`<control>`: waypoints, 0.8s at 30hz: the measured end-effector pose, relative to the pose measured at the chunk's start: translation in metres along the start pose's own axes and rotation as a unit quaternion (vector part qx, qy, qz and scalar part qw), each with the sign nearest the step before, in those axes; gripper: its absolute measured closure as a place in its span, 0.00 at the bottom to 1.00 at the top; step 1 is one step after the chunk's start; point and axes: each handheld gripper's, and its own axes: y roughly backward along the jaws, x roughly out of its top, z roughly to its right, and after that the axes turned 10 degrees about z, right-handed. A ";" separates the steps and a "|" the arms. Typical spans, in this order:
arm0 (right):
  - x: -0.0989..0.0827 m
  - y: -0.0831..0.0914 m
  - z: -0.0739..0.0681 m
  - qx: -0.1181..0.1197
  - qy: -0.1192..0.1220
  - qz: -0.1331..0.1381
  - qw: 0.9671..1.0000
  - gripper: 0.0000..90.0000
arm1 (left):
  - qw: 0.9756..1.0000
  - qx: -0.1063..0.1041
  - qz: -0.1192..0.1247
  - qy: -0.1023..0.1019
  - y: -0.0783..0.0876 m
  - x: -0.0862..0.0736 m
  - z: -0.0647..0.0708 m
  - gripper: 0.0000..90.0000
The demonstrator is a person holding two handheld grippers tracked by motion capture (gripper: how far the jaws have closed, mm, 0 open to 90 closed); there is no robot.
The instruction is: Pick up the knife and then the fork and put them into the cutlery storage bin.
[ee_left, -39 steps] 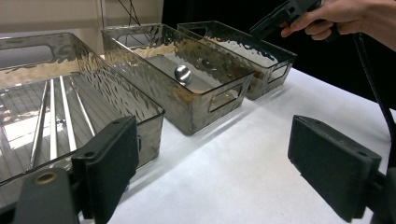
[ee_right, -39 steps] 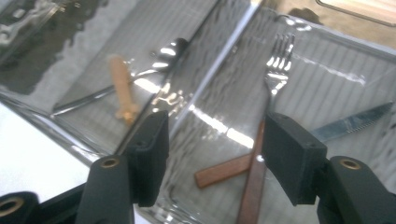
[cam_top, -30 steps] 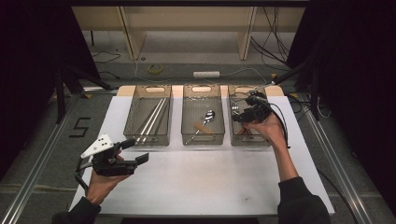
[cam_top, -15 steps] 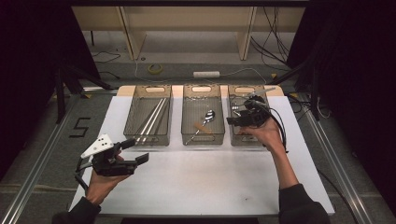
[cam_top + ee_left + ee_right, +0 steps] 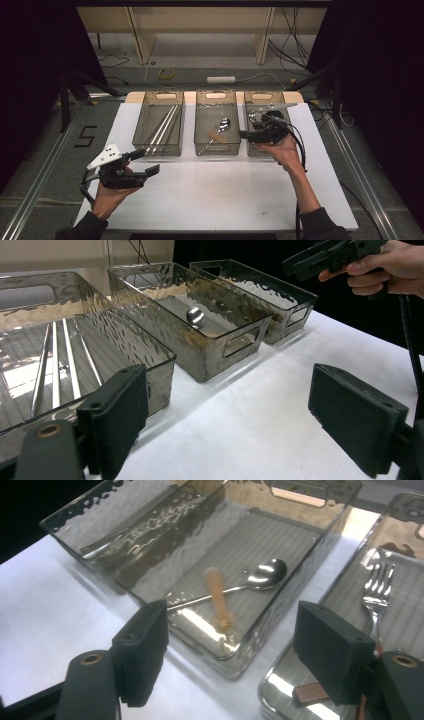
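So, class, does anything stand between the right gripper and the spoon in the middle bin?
The middle bin is open on top, so nothing covers the spoon. The right gripper hovers by it, its empty jaws having just been opening. Only a small orange stick crosses the spoon's handle.

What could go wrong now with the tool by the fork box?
The right tool hangs open over the edge between the right bin and the middle bin. Moving on, it might bump a thin clear wall and shove a bin along the white mat. Its cable trails low beside the right bin and could snag on it. In the middle bin, a wooden stick lies across the spoon, so grabbing one might drag the other.
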 end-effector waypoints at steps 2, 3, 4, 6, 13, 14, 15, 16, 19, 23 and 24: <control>-0.001 0.002 -0.003 0.002 0.003 0.008 1.000 0.35 | 1.000 0.001 0.000 0.001 0.000 0.000 0.000 0.18; -0.002 0.002 -0.005 0.005 0.002 0.014 1.000 0.35 | 1.000 0.001 -0.001 0.001 0.000 0.000 0.000 0.18; -0.003 0.003 -0.006 0.009 0.003 0.019 1.000 0.35 | 1.000 0.001 -0.001 0.001 0.000 0.000 0.000 0.18; -0.005 0.003 -0.009 0.013 0.004 0.025 1.000 0.34 | 1.000 0.001 0.000 0.002 0.000 0.000 0.000 0.18; -0.016 0.004 -0.017 0.032 0.002 0.050 0.998 0.33 | 1.000 0.000 -0.003 0.003 -0.001 0.000 0.000 0.18; -0.018 0.005 -0.018 0.035 0.003 0.052 0.998 0.33 | 1.000 -0.001 -0.003 0.004 -0.001 0.000 0.000 0.18; -0.020 0.005 -0.019 0.037 0.005 0.052 0.998 0.33 | 1.000 -0.001 -0.004 0.003 -0.001 0.000 0.001 0.18; -0.022 0.006 -0.020 0.039 0.005 0.053 0.998 0.33 | 1.000 -0.002 -0.005 0.002 -0.001 0.000 0.001 0.18; -0.027 0.008 -0.022 0.045 0.006 0.062 0.997 0.32 | 1.000 -0.003 -0.005 0.002 -0.001 0.001 0.001 0.18; -0.032 0.012 -0.026 0.053 0.009 0.074 0.996 0.31 | 1.000 -0.003 -0.008 0.001 -0.002 0.000 0.001 0.18; -0.033 0.013 -0.027 0.055 0.008 0.078 0.995 0.31 | 1.000 -0.003 -0.008 0.001 -0.002 0.000 0.001 0.18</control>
